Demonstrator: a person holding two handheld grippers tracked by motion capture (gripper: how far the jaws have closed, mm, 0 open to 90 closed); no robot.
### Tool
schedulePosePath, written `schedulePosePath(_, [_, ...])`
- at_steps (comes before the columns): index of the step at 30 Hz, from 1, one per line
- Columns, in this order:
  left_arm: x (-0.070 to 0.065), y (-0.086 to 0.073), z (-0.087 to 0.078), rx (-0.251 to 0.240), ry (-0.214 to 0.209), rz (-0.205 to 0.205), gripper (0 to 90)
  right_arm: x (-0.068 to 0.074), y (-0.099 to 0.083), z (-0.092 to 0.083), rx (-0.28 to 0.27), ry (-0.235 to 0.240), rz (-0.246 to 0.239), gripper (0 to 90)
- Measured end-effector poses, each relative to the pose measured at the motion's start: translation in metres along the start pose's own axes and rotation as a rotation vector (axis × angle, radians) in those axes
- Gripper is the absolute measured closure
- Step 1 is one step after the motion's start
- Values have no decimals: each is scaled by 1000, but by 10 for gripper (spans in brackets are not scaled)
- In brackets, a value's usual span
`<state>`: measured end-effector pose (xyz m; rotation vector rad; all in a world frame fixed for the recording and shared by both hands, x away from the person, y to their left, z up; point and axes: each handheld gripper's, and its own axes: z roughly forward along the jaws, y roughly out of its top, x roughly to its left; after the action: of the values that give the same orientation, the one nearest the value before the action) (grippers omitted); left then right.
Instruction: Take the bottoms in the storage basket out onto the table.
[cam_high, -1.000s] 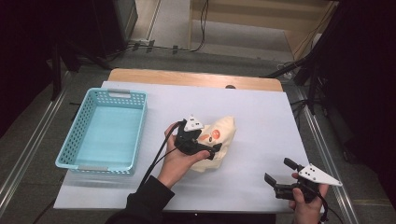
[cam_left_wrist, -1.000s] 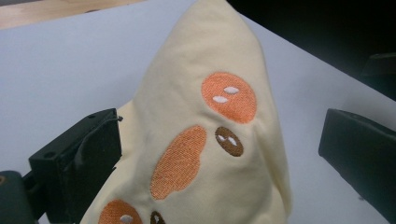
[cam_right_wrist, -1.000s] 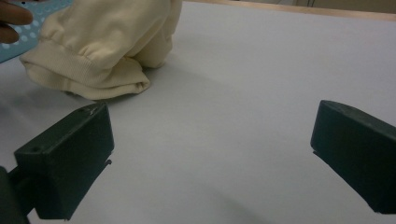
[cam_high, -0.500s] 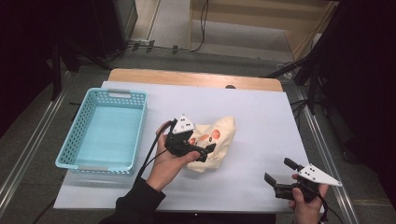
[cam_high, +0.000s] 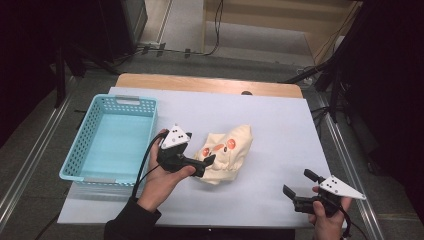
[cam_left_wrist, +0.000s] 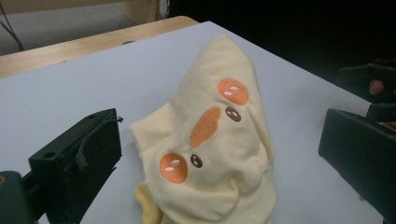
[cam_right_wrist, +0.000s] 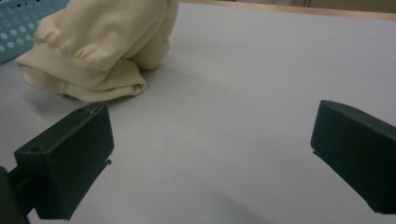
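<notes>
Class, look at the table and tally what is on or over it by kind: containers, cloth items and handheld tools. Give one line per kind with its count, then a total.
Containers: 1, the light blue plastic basket.
Cloth items: 1, the cream garment with an orange duck face.
Handheld tools: 2, the left tool at the garment and the right tool near the table's front edge.
Total: 4

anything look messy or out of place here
Only the yellow garment: it lies crumpled in a heap mid-table, its orange embroidered face bunched and tilted, beside the basket. The left gripper sits open at its edge; the right gripper is open, apart from it. No spills or damage.
</notes>
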<state>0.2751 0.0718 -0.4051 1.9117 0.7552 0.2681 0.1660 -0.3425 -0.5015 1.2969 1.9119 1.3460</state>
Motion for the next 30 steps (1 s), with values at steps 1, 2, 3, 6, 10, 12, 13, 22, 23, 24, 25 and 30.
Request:
schedulePosePath(1, [1,-1,-3,-2,5,-2,0,0,0,0,1,-1,-1,0])
schedulePosePath(2, [2,-1,-5,-6,6,-3,0,0,0,0,1,0,0,0])
schedulePosePath(3, [3,-2,-7,-8,7,-6,0,0,0,0,1,1,-2,0])
schedulePosePath(6, [6,-4,-14,-17,15,-15,0,1,0,0,2,-1,-1,0])
schedulePosePath(10, [8,-6,-21,-25,34,-22,0,1,0,0,3,-4,-2,0])
schedulePosePath(12, [9,-7,-24,-28,41,-21,0,1,0,0,2,-5,-2,0])
schedulePosePath(13, [10,-8,-26,-27,40,-19,0,1,0,0,2,-6,-2,0])
schedulePosePath(22, [19,-16,-45,-33,82,-31,0,1,0,0,5,-9,1,0])
schedulePosePath(23, [20,-17,-47,-32,87,-31,0,1,0,0,6,-9,0,0])
schedulePosePath(24, [21,-19,-49,-34,95,-31,0,1,0,0,6,-10,1,0])
schedulePosePath(25, [22,-20,-52,-38,101,-33,0,1,0,0,6,-10,2,0])
schedulePosePath(30, [27,-27,-63,-44,122,-49,0,2,0,0,6,-10,1,0])
